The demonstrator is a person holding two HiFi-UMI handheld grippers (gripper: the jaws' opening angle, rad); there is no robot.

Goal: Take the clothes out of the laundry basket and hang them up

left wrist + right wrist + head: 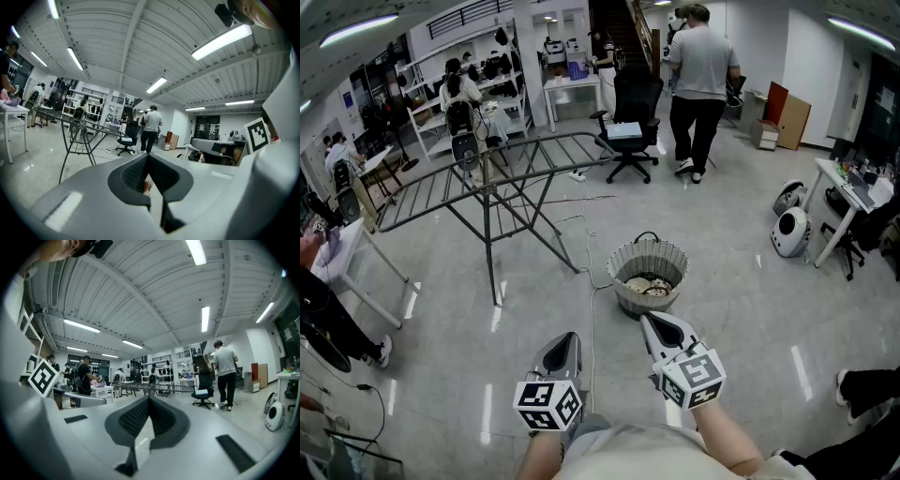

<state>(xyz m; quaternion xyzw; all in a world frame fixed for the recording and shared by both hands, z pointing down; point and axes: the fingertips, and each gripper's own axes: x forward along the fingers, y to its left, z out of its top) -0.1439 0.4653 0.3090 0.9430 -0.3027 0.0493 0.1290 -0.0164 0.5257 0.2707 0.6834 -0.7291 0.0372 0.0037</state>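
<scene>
two hand-held grippers sit low in the head view, side by side, each with its jaws closed together and nothing clamped between them. the left hand-held gripper [567,339] points ahead, and the right hand-held gripper [649,322] has its tip near the laundry basket [630,261]. the basket stands on the grey floor [750,309], with the clothes [649,286] lying in its bottom. the metal drying rack [490,202] stands unfolded further off to the left, apart from the basket.

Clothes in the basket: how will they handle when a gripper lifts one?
Clothes lie crumpled in a heap, so likely floppy, draping from one pinch. Pieces overlap, so a neighbour may drag along. Basket looks like light open mesh; it may shift if cloth snags.
</scene>
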